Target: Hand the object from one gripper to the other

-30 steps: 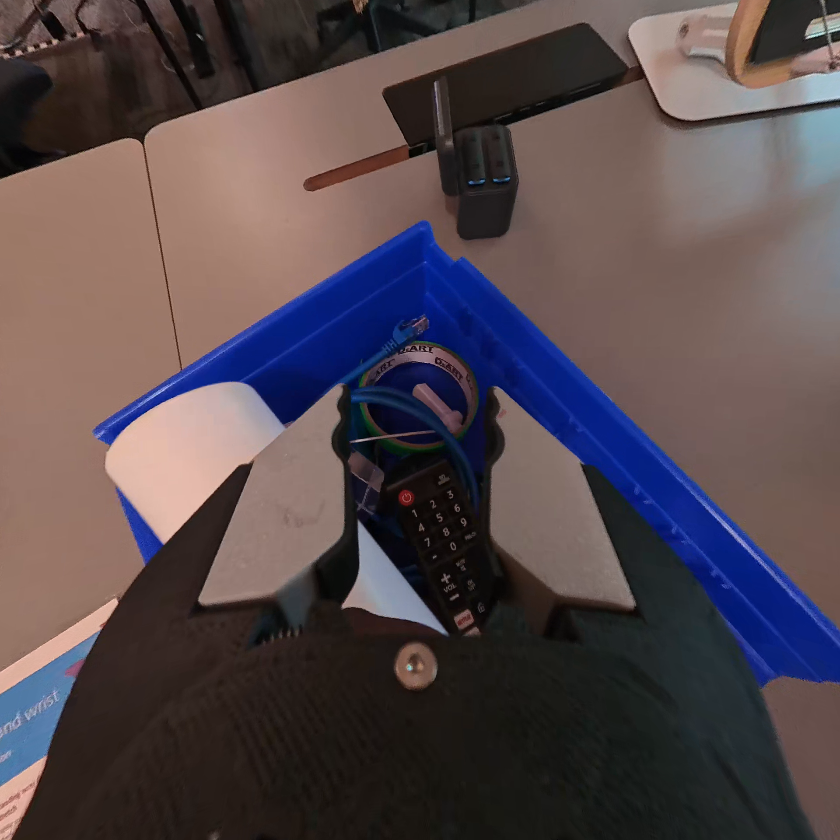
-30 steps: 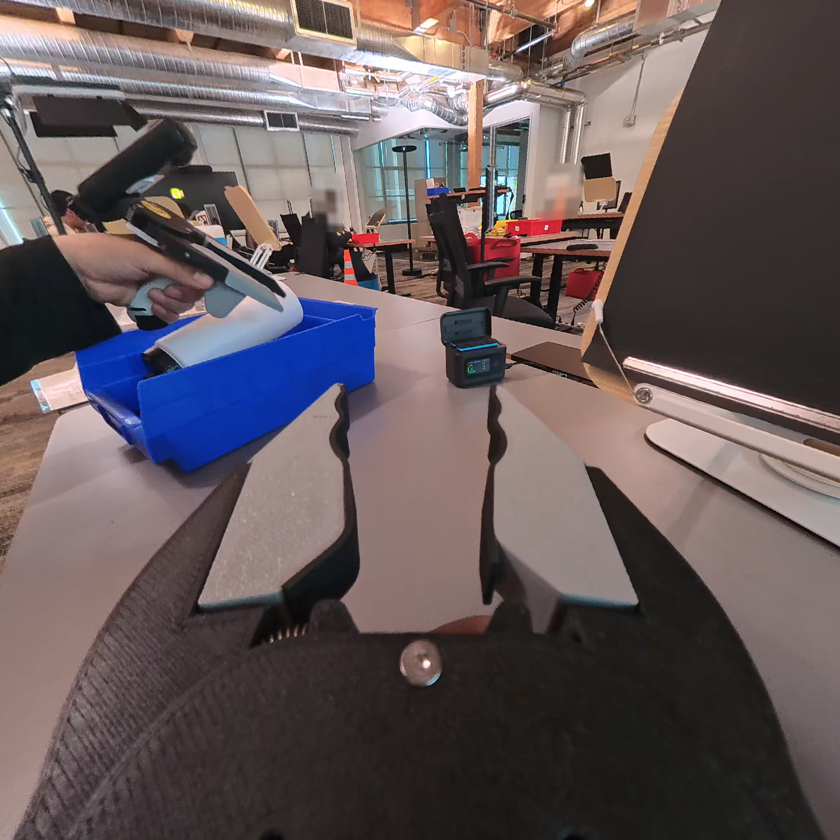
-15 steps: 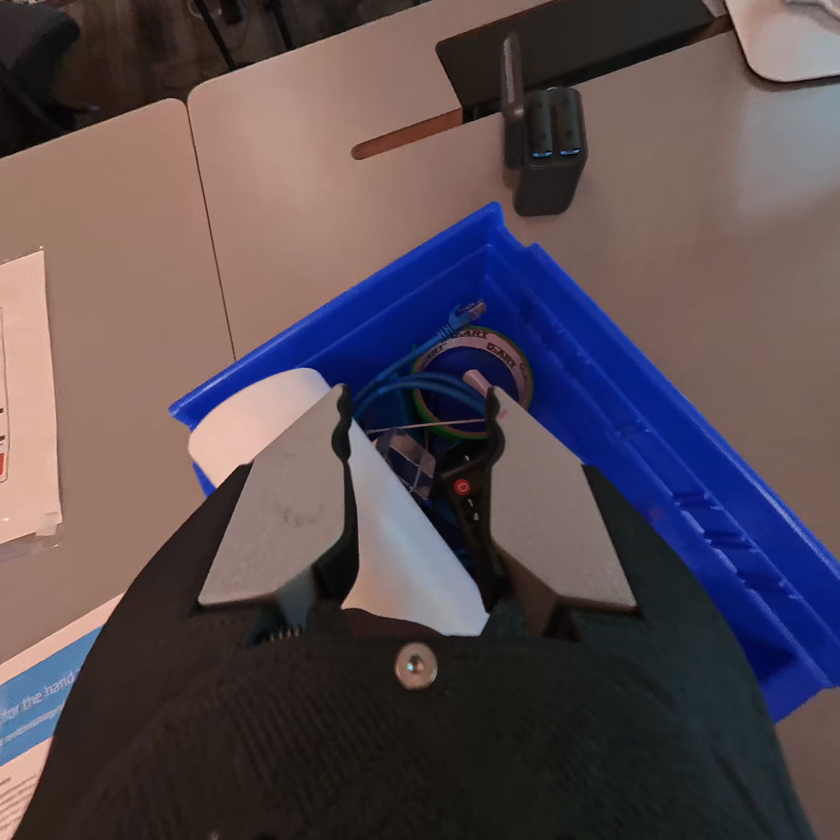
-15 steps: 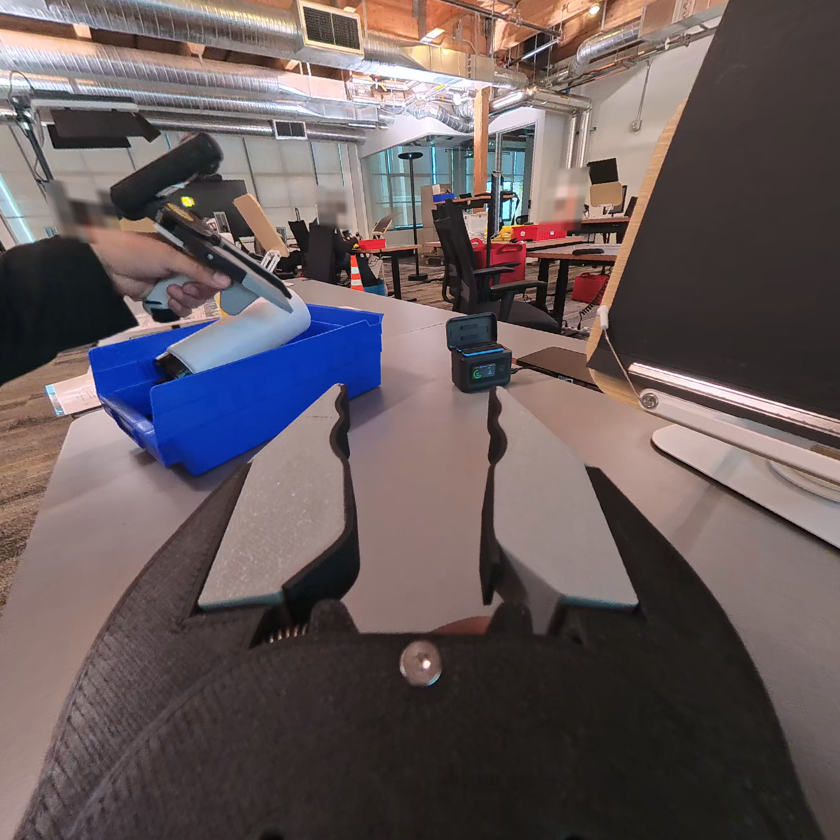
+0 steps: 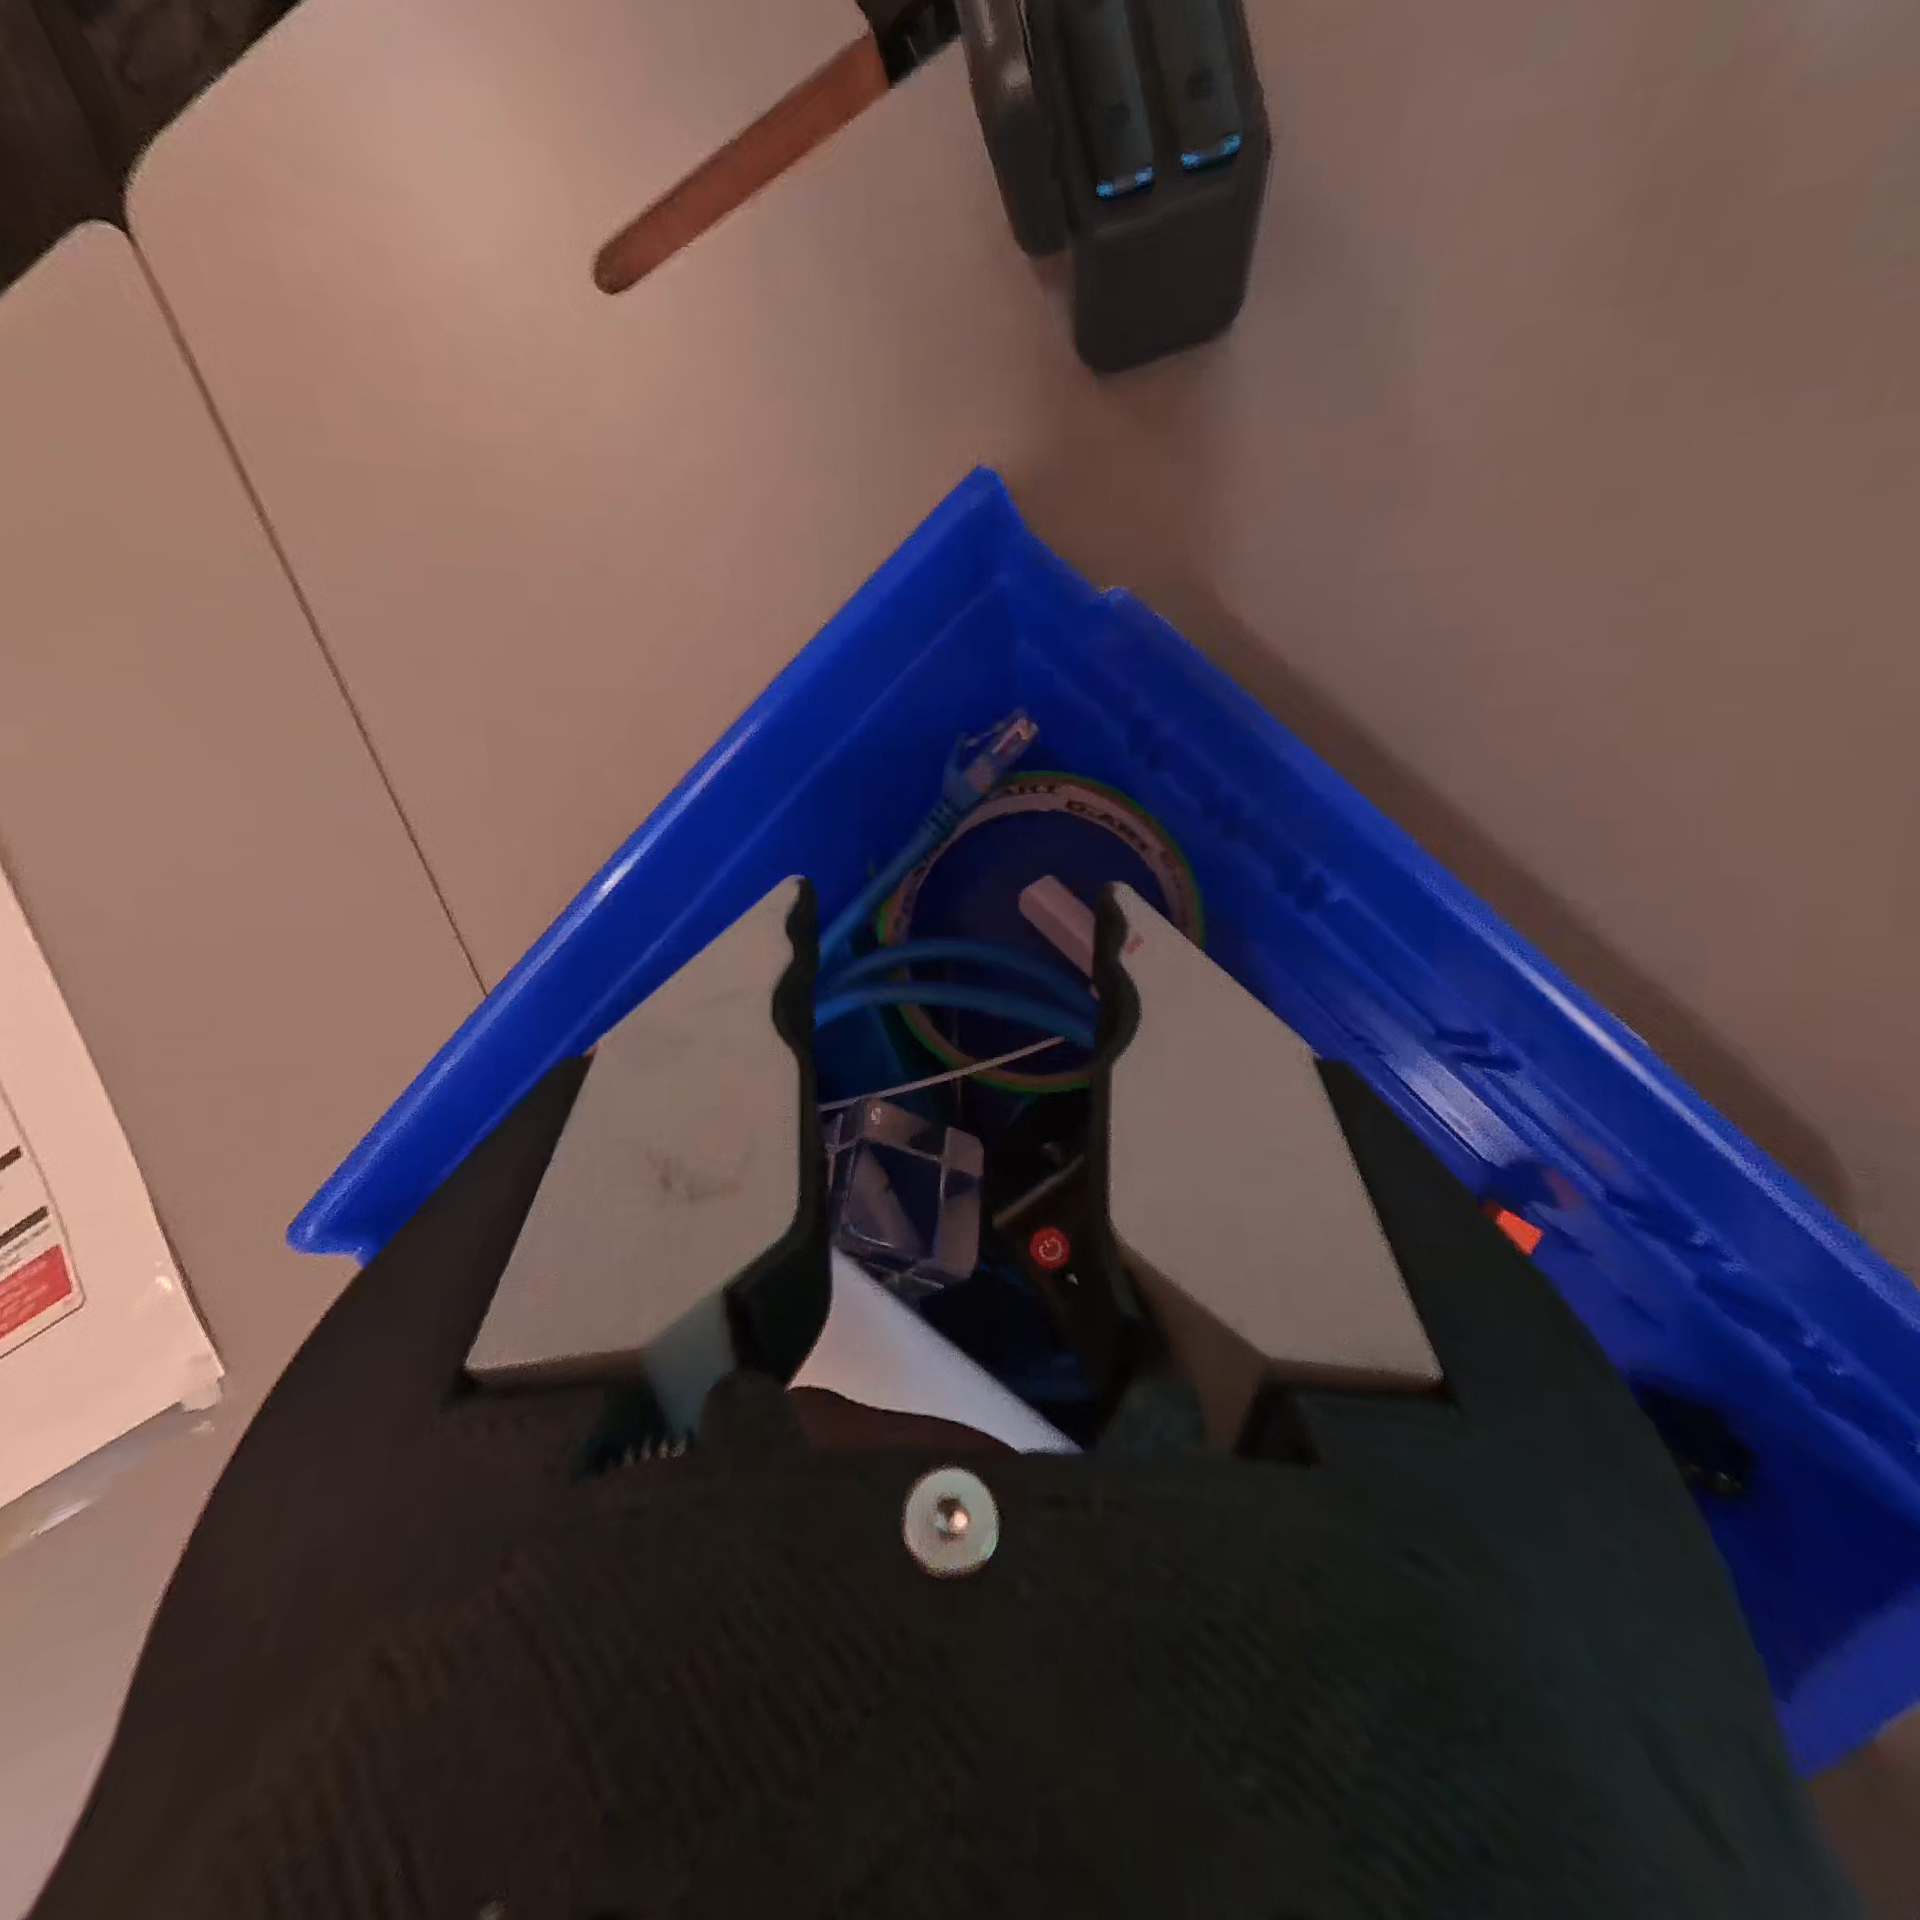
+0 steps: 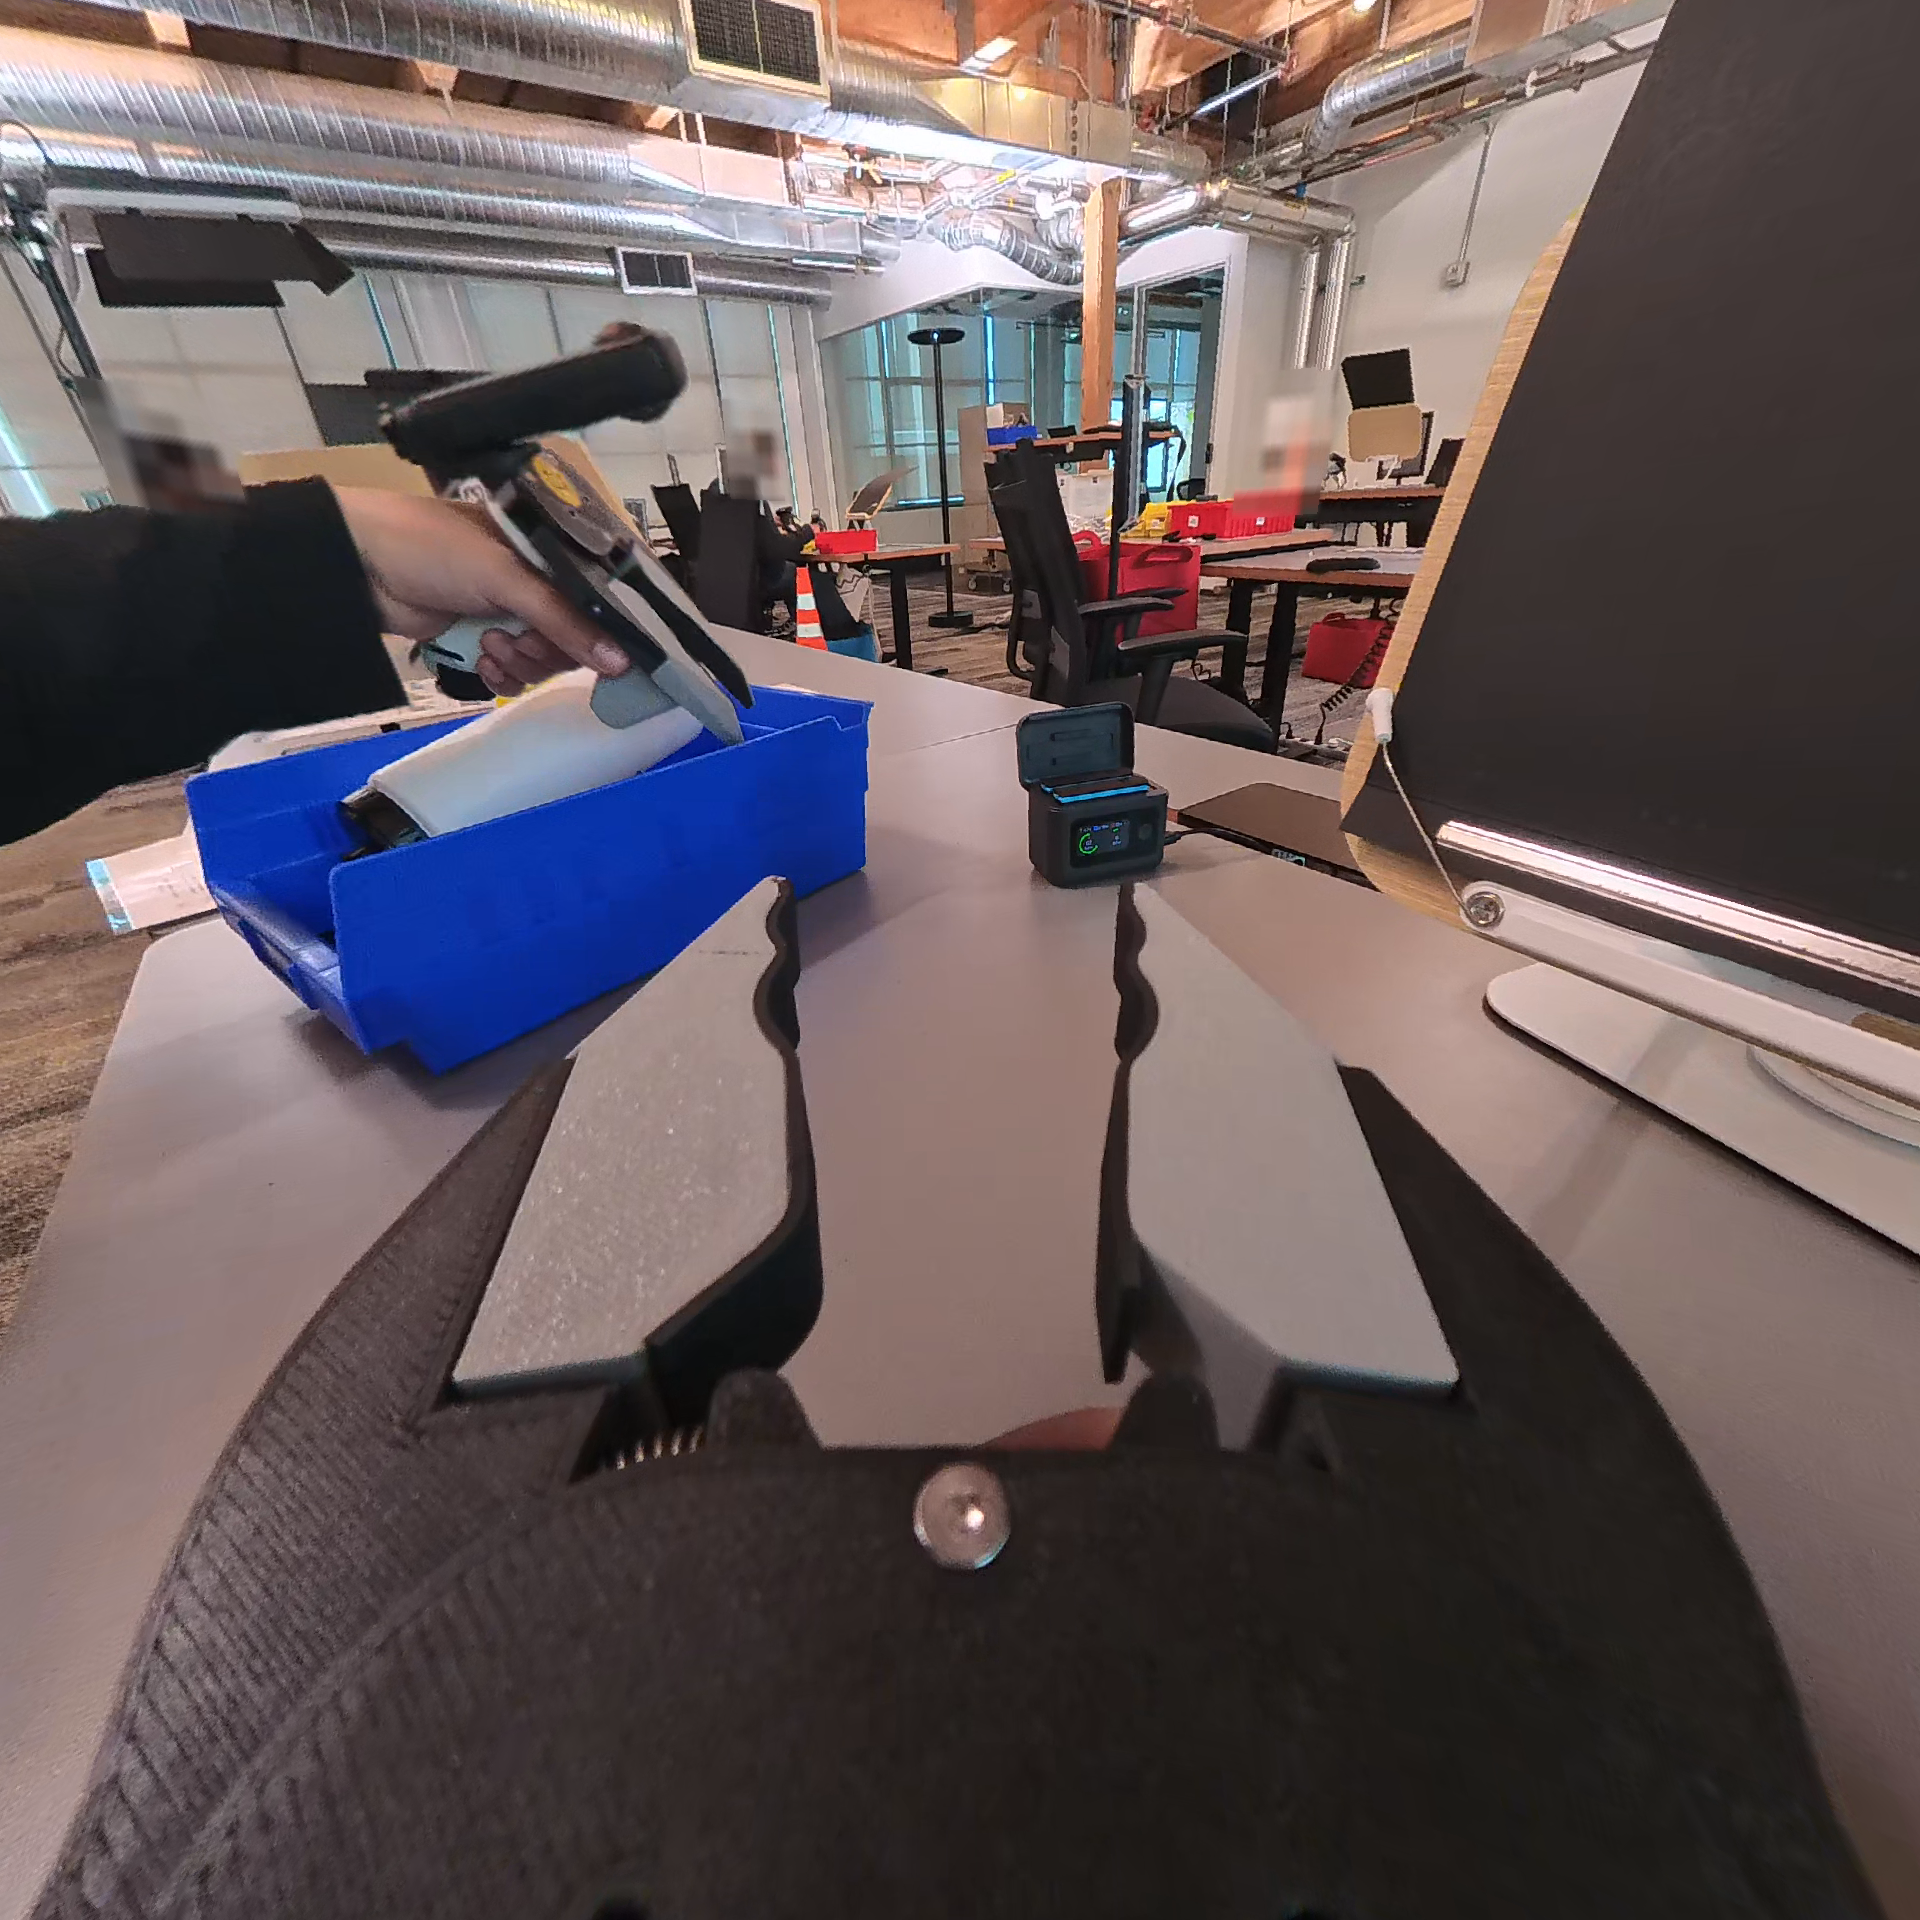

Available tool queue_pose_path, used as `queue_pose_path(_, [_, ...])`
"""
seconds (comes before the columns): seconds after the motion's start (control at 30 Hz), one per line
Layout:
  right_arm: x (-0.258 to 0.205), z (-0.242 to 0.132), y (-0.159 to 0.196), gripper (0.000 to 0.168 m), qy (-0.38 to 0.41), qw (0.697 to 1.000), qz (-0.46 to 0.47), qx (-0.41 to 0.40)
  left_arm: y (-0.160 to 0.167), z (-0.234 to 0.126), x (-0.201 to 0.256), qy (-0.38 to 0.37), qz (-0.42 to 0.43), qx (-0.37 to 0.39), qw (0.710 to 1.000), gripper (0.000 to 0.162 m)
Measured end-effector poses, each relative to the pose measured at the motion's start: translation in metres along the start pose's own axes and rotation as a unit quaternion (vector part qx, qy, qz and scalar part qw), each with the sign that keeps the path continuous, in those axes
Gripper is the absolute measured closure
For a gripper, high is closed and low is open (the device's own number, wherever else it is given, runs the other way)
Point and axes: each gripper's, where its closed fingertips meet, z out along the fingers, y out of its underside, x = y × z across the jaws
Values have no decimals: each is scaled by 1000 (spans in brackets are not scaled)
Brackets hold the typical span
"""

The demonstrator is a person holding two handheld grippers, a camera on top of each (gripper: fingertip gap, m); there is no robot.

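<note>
A blue bin (image 5: 665, 914) stands on the grey table; it also shows in the right wrist view (image 6: 582, 904). In it lie a green tape roll (image 5: 1164, 842), a blue cable (image 5: 935, 987), a clear plastic piece (image 5: 904, 1195), a black remote (image 5: 1049, 1247) and a white roll (image 5: 914, 1351), which also shows in the right wrist view (image 6: 540, 758). My left gripper (image 5: 951, 904) is open, its tips lowered into the bin over the tape roll and cable; it shows from the side in the right wrist view (image 6: 717, 707). My right gripper (image 6: 951, 914) is open and empty above the table.
A small black charger case (image 6: 1091, 821) stands beyond the bin; it also shows in the left wrist view (image 5: 1143, 177). A monitor on a white stand (image 6: 1662, 1039) fills the right. Papers (image 5: 62, 1195) lie left of the bin. A person's hand (image 6: 457, 592) holds the left gripper. Left tips to right tips: about 35 cm. From my left tips it is roughly 9 cm to the black remote (image 5: 1049, 1247); from my right, 35 cm.
The left gripper has moved forward and down into the bin, off the white roll and toward the tape roll. The right gripper has barely moved.
</note>
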Motion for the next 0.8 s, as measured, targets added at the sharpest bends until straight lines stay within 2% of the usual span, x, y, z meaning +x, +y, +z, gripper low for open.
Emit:
queue_pose_path(0.13, [-1, -1, -2, 111, -2, 1000, -1, 2, 14, 10, 10, 23, -6, -60, 998, 111])
queue_pose_path(0.27, [-4, -1, -4, 111, -7, 1000, 0, 6, 24, 15, 21, 48, -60, -87, 993, 113])
queue_pose_path(0.37, [-7, -1, -6, 111, -10, 1000, -5, 8, 44, 18, 18, 20, -53, -128, 990, 114])
queue_pose_path(0.5, [-10, -1, -7, 111, -11, 1000, -12, 8, 43, 18, 26, 41, -69, -105, 991, 119])
queue_pose_path(0.63, [-12, 0, -4, 111, -14, 1000, -14, 3, 61, 30, 31, 59, -84, -156, 982, 126])
queue_pose_path(0.8, [-9, 0, -3, 111, -10, 1000, -16, 2, 60, 37, 30, 41, -73, -170, 982, 130])
